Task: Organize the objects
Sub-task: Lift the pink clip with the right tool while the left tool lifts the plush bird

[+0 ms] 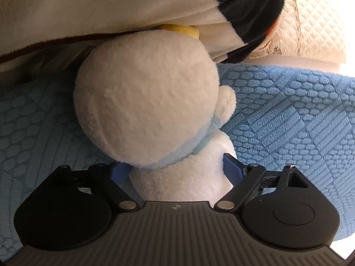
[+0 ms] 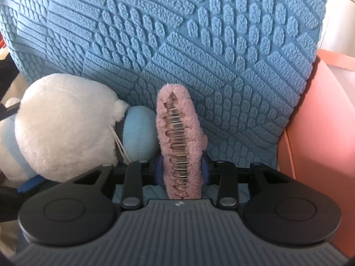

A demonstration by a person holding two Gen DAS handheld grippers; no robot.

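Observation:
My left gripper is shut on the body of a white plush toy with a pale blue collar; its round head presses up against a large white and black plush above. The same white toy shows at the left of the right wrist view, with a blue plush part beside it. My right gripper is shut on a pink fuzzy hair claw clip with clear teeth, held upright against the blue textured cushion.
The blue cushion also fills the left wrist view. A cream quilted fabric lies at the upper right there. A pink container wall stands right of the cushion. A yellow piece peeks out under the big plush.

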